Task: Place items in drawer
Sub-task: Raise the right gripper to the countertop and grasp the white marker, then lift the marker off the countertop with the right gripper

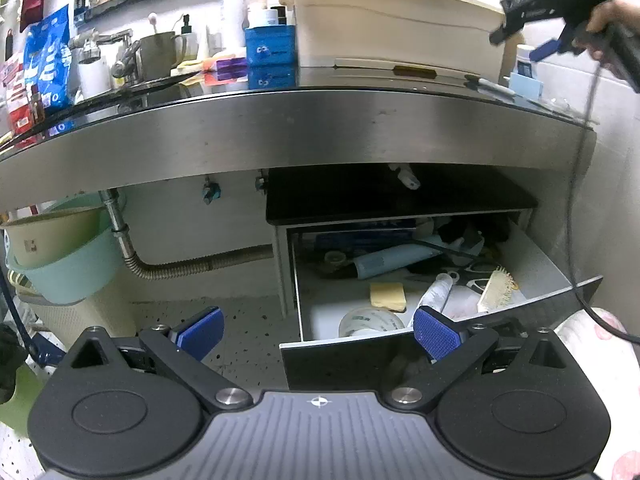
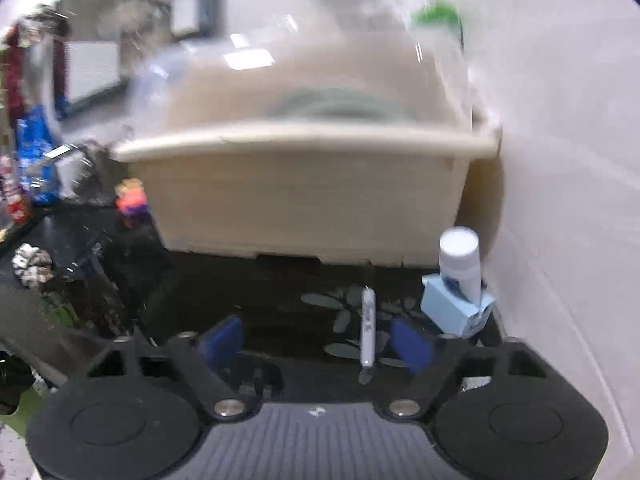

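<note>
Drawer [image 1: 536, 256] pulled open, cluttered; white marker [image 2: 368, 326] on counter.

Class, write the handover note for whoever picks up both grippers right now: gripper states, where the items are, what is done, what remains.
Left gripper: open, empty, low in front of the drawer.
Right gripper: open, empty, above the counter, facing the marker.
Drawer: pulled open, already cluttered with a tube, a sponge and a hairbrush.
Still on the counter: the marker, a white bottle and a light blue box by the wall, in front of the beige bin.
Done: drawer open.
Left: probably grasp the marker, drop it in the drawer, then the other items if wanted.
</note>
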Motion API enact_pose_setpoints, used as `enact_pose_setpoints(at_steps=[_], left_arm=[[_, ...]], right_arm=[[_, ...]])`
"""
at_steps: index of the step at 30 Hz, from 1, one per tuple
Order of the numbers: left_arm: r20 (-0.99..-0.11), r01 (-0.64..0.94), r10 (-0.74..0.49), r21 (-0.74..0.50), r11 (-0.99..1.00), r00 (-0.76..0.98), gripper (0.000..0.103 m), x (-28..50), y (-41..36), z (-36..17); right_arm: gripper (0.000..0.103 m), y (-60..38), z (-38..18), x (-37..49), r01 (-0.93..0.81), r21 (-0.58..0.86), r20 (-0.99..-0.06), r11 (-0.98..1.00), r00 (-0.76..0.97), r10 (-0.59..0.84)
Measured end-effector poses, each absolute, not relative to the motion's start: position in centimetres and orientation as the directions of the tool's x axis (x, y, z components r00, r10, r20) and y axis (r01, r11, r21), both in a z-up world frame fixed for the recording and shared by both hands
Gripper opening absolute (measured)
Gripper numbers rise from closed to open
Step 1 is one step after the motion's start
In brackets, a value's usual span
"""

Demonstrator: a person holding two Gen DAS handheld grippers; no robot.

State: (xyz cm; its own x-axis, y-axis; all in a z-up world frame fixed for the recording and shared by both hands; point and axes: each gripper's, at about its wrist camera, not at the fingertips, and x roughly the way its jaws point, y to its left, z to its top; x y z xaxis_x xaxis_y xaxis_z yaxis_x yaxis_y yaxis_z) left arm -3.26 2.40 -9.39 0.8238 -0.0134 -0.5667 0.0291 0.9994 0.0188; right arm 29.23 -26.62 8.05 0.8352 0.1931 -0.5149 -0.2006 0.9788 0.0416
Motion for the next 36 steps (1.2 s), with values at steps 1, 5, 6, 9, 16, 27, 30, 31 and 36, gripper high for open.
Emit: enact_pose_setpoints(at_steps=[1,5,6,9,16,27,30,31,36], left_arm=[[-0.569,0.03,-0.014,0.018,0.999,0.822,0.102,-3.2,2.4,-9.4],[-0.578,0.034,-0.016,0.019,0.999,0.816,0.102,-2.9,2.4,-9.6],[-0.58,0.034,-0.016,0.021,0.999,0.814,0.102,-2.8,2.3,-9.7],[-0.583,0.037,-0.019,0.02,0.999,0.812,0.102,-2.7,2.3,-9.8],[-0.589,0.042,-0.014,0.035,0.999,0.808,0.102,-2.8,2.1,-10.0],[-0.604,0.049,-0.009,0.049,0.998,0.797,0.102,-2.6,1.7,-10.5],[-0.608,0.049,-0.009,0.05,0.998,0.794,0.102,-2.6,1.7,-10.6],[-0.608,0.048,-0.009,0.048,0.998,0.794,0.102,-2.6,1.7,-10.6],[-0.609,0.044,-0.008,0.045,0.998,0.793,0.102,-2.6,1.9,-10.6]], right_arm=[[0.071,-26.6,7.9,29.9,-0.192,0.04,-0.526,0.981,0.831,0.184],[0.048,-26.7,7.1,32.4,-0.156,0.031,-0.568,0.987,0.81,0.146],[0.048,-26.8,6.9,33.1,-0.147,0.029,-0.579,0.989,0.804,0.136],[0.048,-26.9,6.4,35.0,-0.12,0.021,-0.609,0.993,0.786,0.108],[0.035,-26.9,5.3,39.0,-0.074,-0.01,-0.666,0.997,0.744,0.048],[0.014,-25.6,4.6,40.7,-0.093,-0.019,-0.68,0.995,0.731,0.056],[0.01,-25.1,4.5,40.4,-0.104,-0.033,-0.678,0.994,0.733,0.054],[0.01,-24.9,4.4,40.3,-0.105,-0.046,-0.675,0.993,0.737,0.046],[0.01,-25.0,4.4,39.3,-0.126,-0.01,-0.655,0.992,0.75,0.089]])
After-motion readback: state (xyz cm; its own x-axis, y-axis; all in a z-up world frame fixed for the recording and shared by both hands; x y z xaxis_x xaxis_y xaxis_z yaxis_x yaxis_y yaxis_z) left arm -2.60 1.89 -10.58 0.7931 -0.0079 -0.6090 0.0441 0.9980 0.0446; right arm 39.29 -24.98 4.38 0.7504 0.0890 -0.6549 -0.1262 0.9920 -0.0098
